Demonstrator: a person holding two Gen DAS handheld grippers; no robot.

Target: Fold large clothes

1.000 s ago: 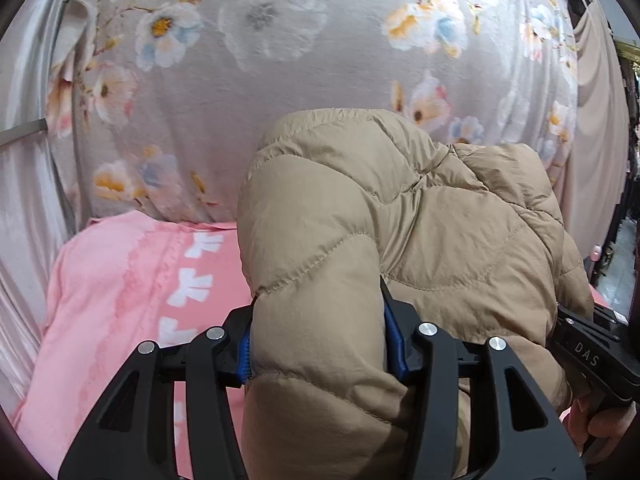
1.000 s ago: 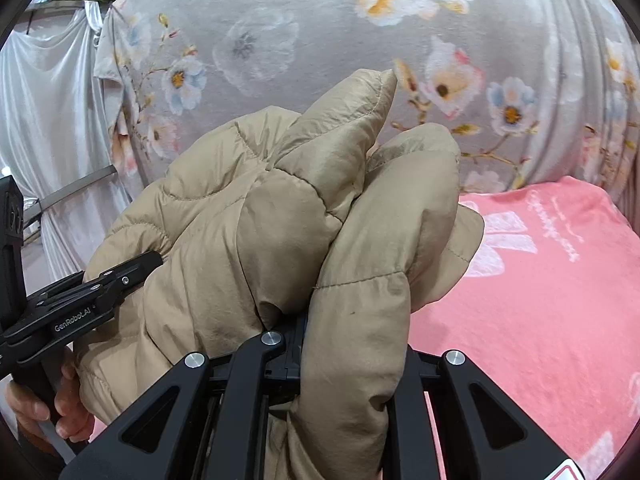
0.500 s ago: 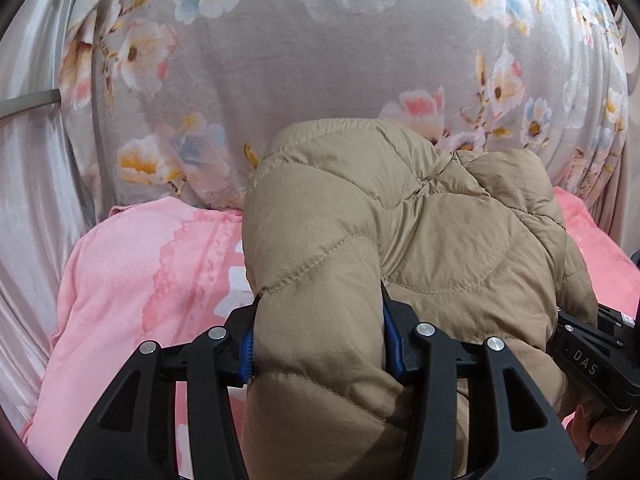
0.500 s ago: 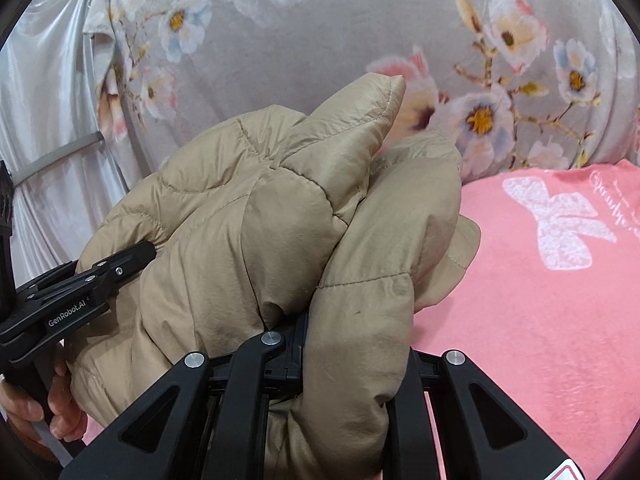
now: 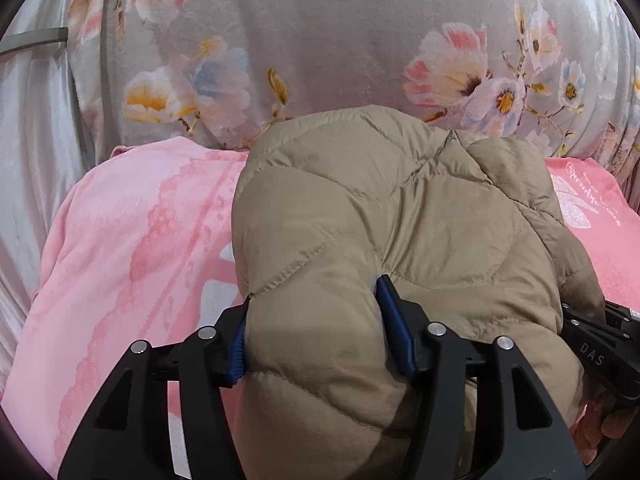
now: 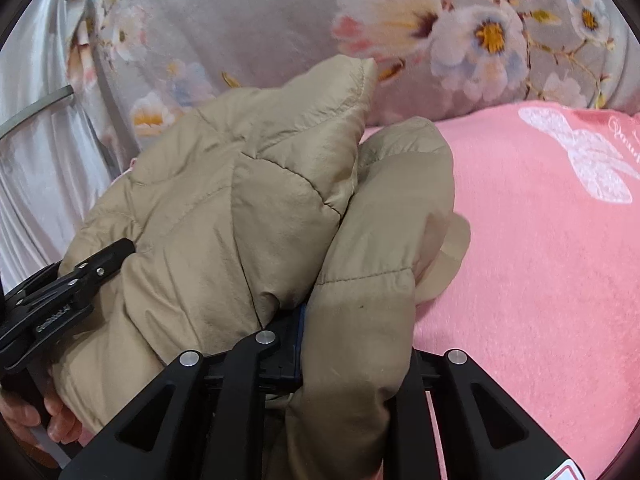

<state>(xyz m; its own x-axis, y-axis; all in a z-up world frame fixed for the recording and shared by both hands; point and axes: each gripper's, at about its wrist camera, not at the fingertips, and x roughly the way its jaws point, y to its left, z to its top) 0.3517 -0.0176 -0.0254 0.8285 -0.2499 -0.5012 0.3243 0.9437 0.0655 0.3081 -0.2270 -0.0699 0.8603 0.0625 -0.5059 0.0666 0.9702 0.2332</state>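
- Pink blanket [image 5: 120, 240] with white bow prints covers the bed, and a grey flowery sheet [image 5: 320, 40] hangs right behind it. Shiny pale curtain [image 5: 36, 140] off to the left side.
- Tan puffy jacket [image 5: 400, 220] is bunched up in a thick wad, held between both claws just over the pink blanket.
- Left claw [image 5: 316, 344] has a fat quilted roll of the jacket between its blue pads [image 5: 394, 332]. Its jaws have just been opening a bit, but both pads are pressed into the fabric, so it's clamped on.
- Right claw [image 6: 340, 340] is nearly together, pinching a thinner fold; the jacket drapes over it and hides most of the fingers.
- In the right wrist view, a pointy corner of the jacket [image 6: 352, 80] sticks up against the flower print.
- Each view catches the other claw at the edge, with a hand [image 6: 52, 420] on its grip.
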